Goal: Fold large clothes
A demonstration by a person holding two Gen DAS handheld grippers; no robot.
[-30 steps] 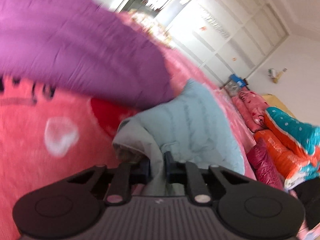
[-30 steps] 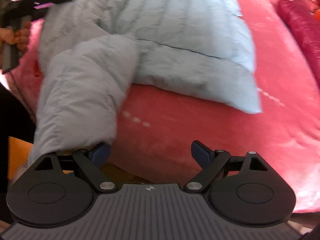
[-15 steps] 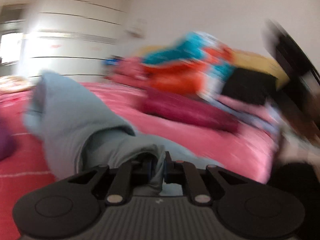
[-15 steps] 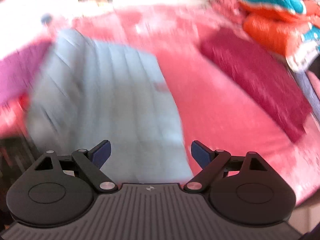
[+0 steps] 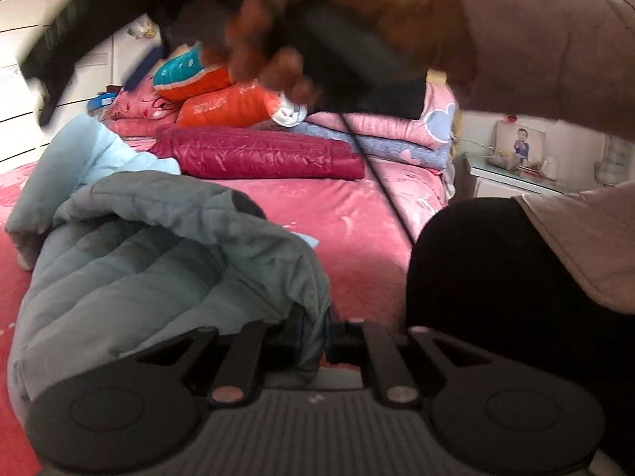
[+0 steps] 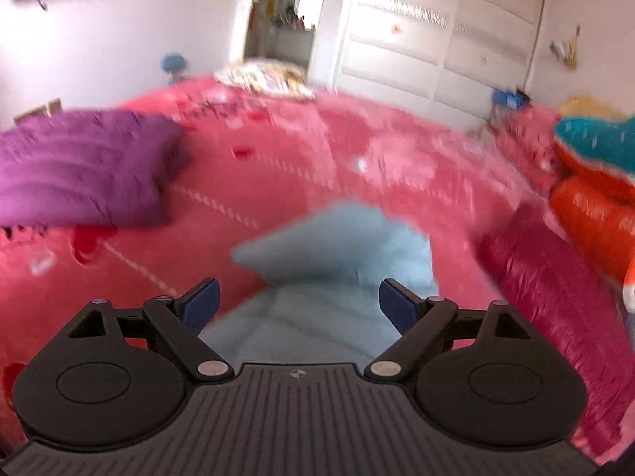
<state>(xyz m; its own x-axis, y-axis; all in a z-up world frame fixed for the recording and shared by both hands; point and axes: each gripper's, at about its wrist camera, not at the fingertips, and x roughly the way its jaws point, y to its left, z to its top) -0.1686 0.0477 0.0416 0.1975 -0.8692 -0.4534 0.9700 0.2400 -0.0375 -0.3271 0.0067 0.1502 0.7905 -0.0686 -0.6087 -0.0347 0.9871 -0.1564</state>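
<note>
left tongs [image 5: 311, 343]: clamped on pale blue jacket [image 5: 131, 277] hem | right tongs [image 6: 297, 305]: wide apart, empty, above jacket, angled down over bed [image 6: 278, 182]

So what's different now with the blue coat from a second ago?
The left gripper, still clamped on the light blue puffer jacket, pulled its edge across the pink bed. The right gripper lifted off, still open and empty. The purple jacket stayed put.

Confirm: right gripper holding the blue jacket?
No. The right gripper is open, nothing between its pads, with the light blue jacket lying beyond it.
</note>
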